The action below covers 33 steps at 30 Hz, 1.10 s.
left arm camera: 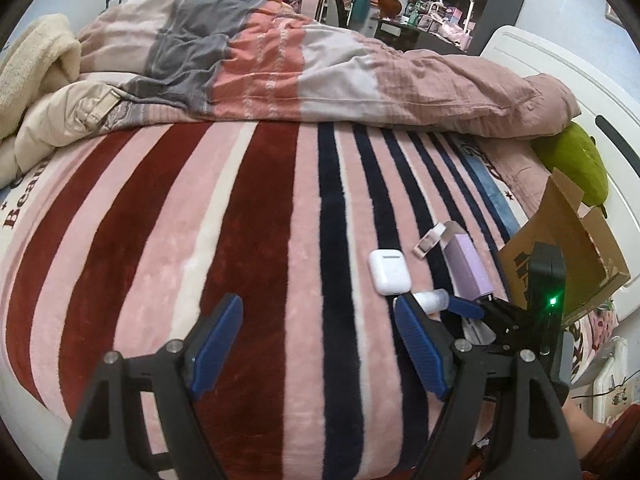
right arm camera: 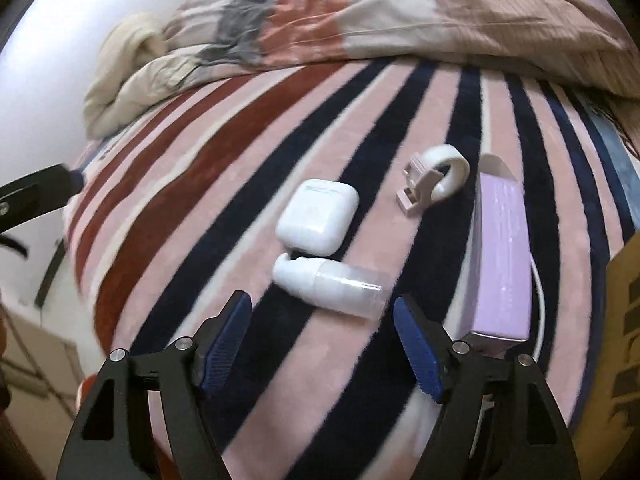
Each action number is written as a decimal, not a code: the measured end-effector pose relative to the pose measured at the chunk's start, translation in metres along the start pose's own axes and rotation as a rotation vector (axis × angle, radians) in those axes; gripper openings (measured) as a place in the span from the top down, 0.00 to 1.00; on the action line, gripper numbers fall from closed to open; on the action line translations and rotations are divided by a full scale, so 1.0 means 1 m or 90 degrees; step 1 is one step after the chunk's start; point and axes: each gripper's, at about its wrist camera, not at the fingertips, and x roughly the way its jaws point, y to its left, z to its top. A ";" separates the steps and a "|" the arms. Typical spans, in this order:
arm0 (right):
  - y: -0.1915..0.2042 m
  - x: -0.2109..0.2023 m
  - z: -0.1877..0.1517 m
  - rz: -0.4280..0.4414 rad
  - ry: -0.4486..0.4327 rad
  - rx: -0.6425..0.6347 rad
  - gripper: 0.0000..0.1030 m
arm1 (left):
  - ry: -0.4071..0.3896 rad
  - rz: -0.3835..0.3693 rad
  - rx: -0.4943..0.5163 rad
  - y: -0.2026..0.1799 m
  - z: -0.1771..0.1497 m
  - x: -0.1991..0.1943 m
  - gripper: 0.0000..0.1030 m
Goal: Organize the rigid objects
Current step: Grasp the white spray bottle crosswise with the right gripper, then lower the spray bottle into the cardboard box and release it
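One white bottle (right arm camera: 330,286) lies just beyond the open right gripper (right arm camera: 322,330).

On your bed, the earbud case (right arm camera: 318,217) lies just behind the small bottle (right arm camera: 332,283), nearly touching it. To their right sits the ring-shaped clip (right arm camera: 434,182), then the long box (right arm camera: 502,260). The cardboard box (left arm camera: 560,248) stands by the bed's right edge, the rumpled duvet (left arm camera: 280,68) behind everything.

My left tongs (left arm camera: 318,346) hang wide apart over the striped blanket (left arm camera: 240,240), nothing between them. Off to the right: white earbud case (left arm camera: 389,272), a lilac box (left arm camera: 468,268), a small white bottle (left arm camera: 430,300) I think, half hidden, and my right tongs (left arm camera: 472,308) by the cardboard box (left arm camera: 560,248).
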 end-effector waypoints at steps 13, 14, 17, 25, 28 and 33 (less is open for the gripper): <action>0.019 -0.001 -0.005 -0.089 -0.072 -0.010 0.43 | 0.016 -0.018 0.004 -0.002 0.003 0.005 0.26; 0.019 -0.005 -0.004 -0.086 -0.077 -0.016 0.43 | 0.019 -0.028 0.006 -0.005 0.004 0.006 0.26; 0.023 -0.021 -0.001 -0.060 -0.098 -0.049 0.43 | 0.022 -0.072 0.011 -0.017 0.007 0.004 0.26; 0.034 -0.088 0.018 0.062 -0.157 -0.163 0.43 | 0.014 -0.215 0.044 -0.071 0.025 -0.008 0.43; 0.033 -0.116 0.022 0.080 -0.185 -0.199 0.43 | 0.012 -0.247 0.058 -0.093 0.033 -0.012 0.57; 0.016 -0.152 0.021 0.058 -0.222 -0.218 0.43 | 0.010 -0.298 0.107 -0.144 0.049 -0.016 0.68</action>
